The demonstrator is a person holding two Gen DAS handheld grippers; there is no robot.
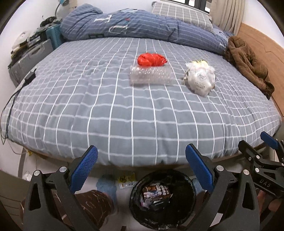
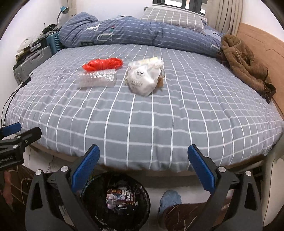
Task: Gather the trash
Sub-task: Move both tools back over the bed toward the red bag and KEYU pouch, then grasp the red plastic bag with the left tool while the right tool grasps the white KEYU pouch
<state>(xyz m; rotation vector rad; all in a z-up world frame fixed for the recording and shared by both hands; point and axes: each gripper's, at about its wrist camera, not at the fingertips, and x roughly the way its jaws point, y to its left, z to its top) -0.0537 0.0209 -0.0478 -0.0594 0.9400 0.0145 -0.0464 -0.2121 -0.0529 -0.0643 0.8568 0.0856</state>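
Three pieces of trash lie on the grey checked bed [image 1: 124,115]: a crumpled red plastic bag [image 1: 151,59] [image 2: 103,64], a sheet of bubble wrap [image 1: 150,76] [image 2: 96,78] right in front of it, and a white printed pouch [image 1: 200,78] [image 2: 143,78] to their right. A black-lined bin [image 1: 136,209] [image 2: 145,23] stands on the floor at the bed's foot, with a printed carton [image 1: 156,193] inside. My left gripper [image 1: 142,160] and right gripper [image 2: 143,160] hover side by side above the bin, both open and empty, well short of the trash.
A rolled blue duvet [image 1: 124,23] and a pillow [image 1: 181,12] lie at the bed's far end, a brown jacket [image 1: 248,62] on its right edge. A grey suitcase [image 1: 26,60] and clutter stand to the left. The person's feet in blue socks [image 1: 106,184] flank the bin. A yellow wrapper [image 1: 127,178] lies on the floor.
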